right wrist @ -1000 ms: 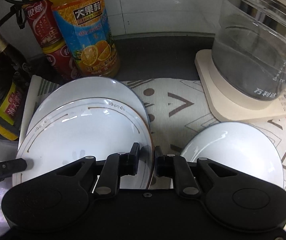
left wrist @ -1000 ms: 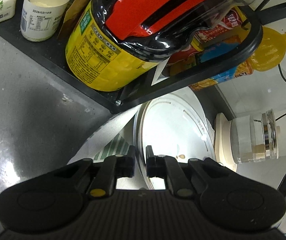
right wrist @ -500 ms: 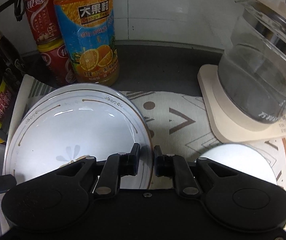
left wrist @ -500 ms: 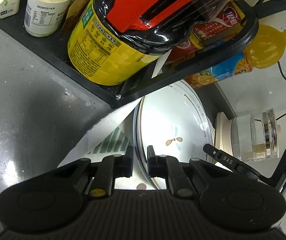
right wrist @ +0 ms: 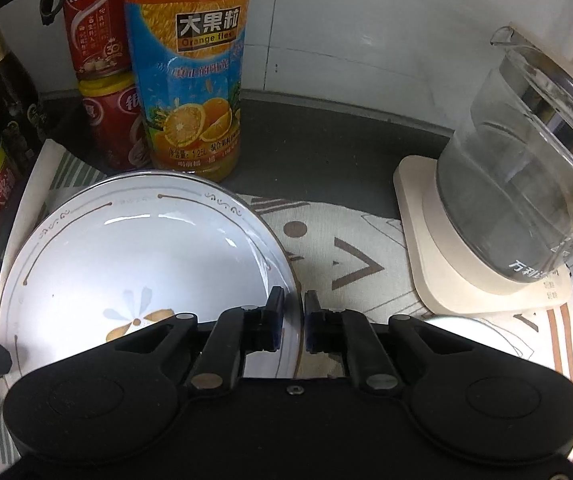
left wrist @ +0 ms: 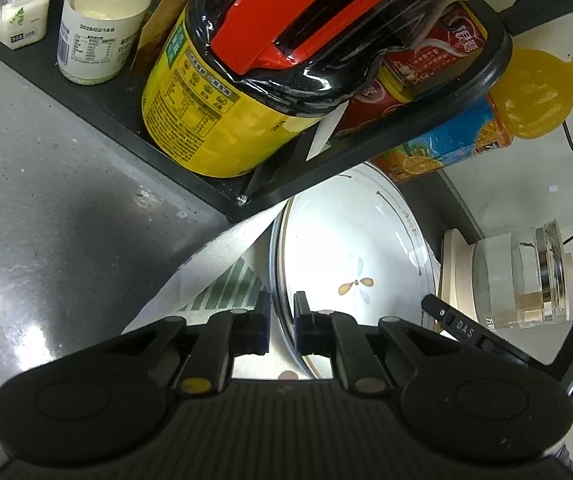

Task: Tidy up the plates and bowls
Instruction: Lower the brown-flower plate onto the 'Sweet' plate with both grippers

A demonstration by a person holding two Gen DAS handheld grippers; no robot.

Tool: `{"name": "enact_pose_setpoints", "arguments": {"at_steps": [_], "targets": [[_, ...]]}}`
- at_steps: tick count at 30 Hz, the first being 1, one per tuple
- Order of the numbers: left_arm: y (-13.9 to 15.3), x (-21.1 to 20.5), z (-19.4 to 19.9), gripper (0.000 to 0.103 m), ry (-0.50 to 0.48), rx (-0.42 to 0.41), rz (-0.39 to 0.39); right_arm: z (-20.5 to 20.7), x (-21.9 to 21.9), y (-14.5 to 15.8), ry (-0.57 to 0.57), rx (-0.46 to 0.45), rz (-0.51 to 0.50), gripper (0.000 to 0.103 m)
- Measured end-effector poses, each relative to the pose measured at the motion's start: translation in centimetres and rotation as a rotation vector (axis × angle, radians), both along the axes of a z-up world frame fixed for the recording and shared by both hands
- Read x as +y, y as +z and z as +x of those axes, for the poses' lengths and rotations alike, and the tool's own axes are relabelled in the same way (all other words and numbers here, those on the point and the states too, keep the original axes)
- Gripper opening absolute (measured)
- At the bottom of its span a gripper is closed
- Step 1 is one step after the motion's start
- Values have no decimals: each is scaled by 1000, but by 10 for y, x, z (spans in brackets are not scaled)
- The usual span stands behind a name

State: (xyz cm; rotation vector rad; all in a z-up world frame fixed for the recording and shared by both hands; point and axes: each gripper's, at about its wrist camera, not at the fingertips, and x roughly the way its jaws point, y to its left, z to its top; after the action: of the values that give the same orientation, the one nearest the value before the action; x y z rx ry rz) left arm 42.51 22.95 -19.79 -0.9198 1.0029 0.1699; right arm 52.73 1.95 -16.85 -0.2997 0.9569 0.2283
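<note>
Plate point(right wrist: 126, 256) lying on mat point(right wrist: 350, 248) on counter point(left wrist: 46, 200), atop second plate. Juice bottle point(right wrist: 190, 92) standing just behind plate, cans point(right wrist: 98, 80) stacking left of bottle. Kettle point(right wrist: 526, 168) sitting on base point(right wrist: 438, 256) right of plate. Bowl point(right wrist: 458, 326) lying before base. Shelf point(left wrist: 326, 160) overhanging plate, carrying jug point(left wrist: 222, 112).

From my seat the plate point(right wrist: 134, 264) reads as glazed ceramic — glossy white, throwing back the light. The mat point(right wrist: 350, 248) under it looks like woven cloth, matt and faintly coarse. I see the counter point(left wrist: 54, 208) as speckled grey stone, polished enough to shine in patches. The kettle point(right wrist: 526, 184) is clear glass with a bright metal band on a smooth cream plastic base. The orange bottle point(right wrist: 190, 92) is clear plastic with a shiny printed label — glossy all over.
</note>
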Motion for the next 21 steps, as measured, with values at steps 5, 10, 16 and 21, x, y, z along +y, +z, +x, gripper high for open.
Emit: {"name": "enact_pose_setpoints", "arguments": {"at_steps": [5, 10, 16, 21], "targets": [[1, -3, 4, 3, 13, 5, 12, -5, -4, 2, -6, 20, 14, 9], [1, -3, 6, 3, 28, 10, 18, -11, -13, 3, -32, 54, 60, 9], [5, 1, 6, 3, 46, 15, 36, -20, -28, 6, -92, 129, 158, 9], [13, 5, 0, 4, 70, 21, 57, -30, -30, 10, -90, 158, 190, 9]]}}
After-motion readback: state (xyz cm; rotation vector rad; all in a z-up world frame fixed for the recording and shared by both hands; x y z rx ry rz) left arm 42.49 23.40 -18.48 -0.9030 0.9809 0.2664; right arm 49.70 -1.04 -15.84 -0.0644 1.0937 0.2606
